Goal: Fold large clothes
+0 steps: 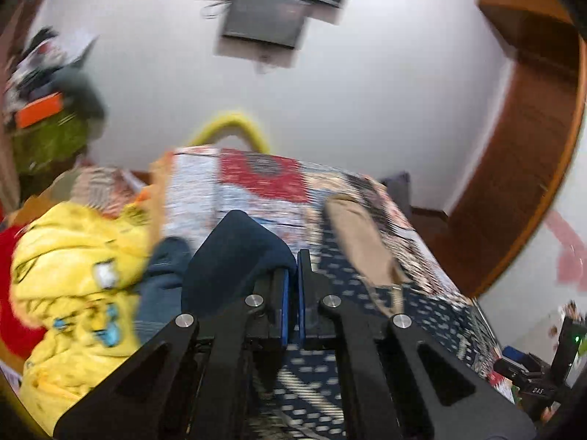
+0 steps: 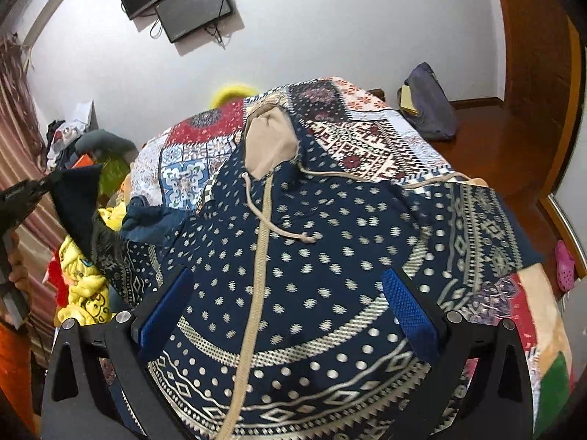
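- Navy hooded garment with cream dots and diamond bands lies spread front-up on the patchwork bedspread, beige-lined hood toward the far wall.
- Right gripper hovers over the garment's lower front, blue-padded jaws wide apart, nothing between them.
- Left gripper has its jaws pinched on a plain navy cuff (the sleeve end), lifted off the bed at the left.
- Crumpled yellow printed fabric is heaped beside the bed.
- Dark wall-mounted screen hangs on the white wall beyond.
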`<state>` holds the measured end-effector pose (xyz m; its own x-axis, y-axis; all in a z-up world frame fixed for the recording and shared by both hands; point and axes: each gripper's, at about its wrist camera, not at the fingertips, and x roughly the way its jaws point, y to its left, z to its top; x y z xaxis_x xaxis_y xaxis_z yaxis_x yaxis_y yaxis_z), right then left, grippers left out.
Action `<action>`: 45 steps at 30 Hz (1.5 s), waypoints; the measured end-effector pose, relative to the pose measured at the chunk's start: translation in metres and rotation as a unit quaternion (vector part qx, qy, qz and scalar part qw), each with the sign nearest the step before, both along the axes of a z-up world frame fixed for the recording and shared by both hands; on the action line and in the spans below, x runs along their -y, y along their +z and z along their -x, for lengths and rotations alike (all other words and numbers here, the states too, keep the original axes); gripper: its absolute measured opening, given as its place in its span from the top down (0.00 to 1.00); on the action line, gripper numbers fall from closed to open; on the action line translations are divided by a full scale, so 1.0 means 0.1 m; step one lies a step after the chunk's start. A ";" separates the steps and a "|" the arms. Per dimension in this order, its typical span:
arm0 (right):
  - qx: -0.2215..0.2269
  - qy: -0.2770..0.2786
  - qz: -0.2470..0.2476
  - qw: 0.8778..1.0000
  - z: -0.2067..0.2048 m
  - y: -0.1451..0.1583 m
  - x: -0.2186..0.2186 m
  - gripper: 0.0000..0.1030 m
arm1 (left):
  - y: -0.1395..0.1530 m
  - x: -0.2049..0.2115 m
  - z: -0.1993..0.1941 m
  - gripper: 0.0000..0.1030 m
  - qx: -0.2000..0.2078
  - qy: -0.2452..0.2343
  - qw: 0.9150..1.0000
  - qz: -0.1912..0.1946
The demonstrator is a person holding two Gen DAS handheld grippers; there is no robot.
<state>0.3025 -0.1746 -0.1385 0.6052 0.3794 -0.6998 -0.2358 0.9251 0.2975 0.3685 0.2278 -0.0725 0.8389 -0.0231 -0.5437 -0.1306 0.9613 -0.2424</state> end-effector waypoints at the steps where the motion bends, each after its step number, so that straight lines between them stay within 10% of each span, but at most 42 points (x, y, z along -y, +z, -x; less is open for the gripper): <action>1: -0.001 -0.002 -0.004 1.000 0.01 0.01 0.06 0.01 | -0.01 0.18 -0.07 0.98 -0.004 -0.015 1.000 -0.006; 16: -0.020 0.000 0.033 0.999 0.21 -0.16 0.55 0.01 | -1.44 1.97 -0.52 0.98 -0.195 -0.153 0.969 -0.009; 26: -0.022 0.020 0.080 0.996 0.32 -0.19 0.44 0.01 | -1.71 2.38 -0.17 0.89 -0.265 -0.223 0.936 -0.059; 30: -0.015 0.033 0.093 0.995 0.32 -0.12 0.29 0.01 | -1.48 2.23 0.08 0.67 -0.231 -0.225 0.943 -0.081; 32: -0.009 0.043 0.100 0.994 0.30 -0.07 0.16 0.01 | -1.31 2.06 0.20 0.41 -0.205 -0.211 0.951 -0.096; 45: 0.001 0.164 0.124 0.979 0.11 -0.21 -1.19 0.02 | -1.13 0.50 0.50 0.32 -0.167 -0.084 0.972 -0.140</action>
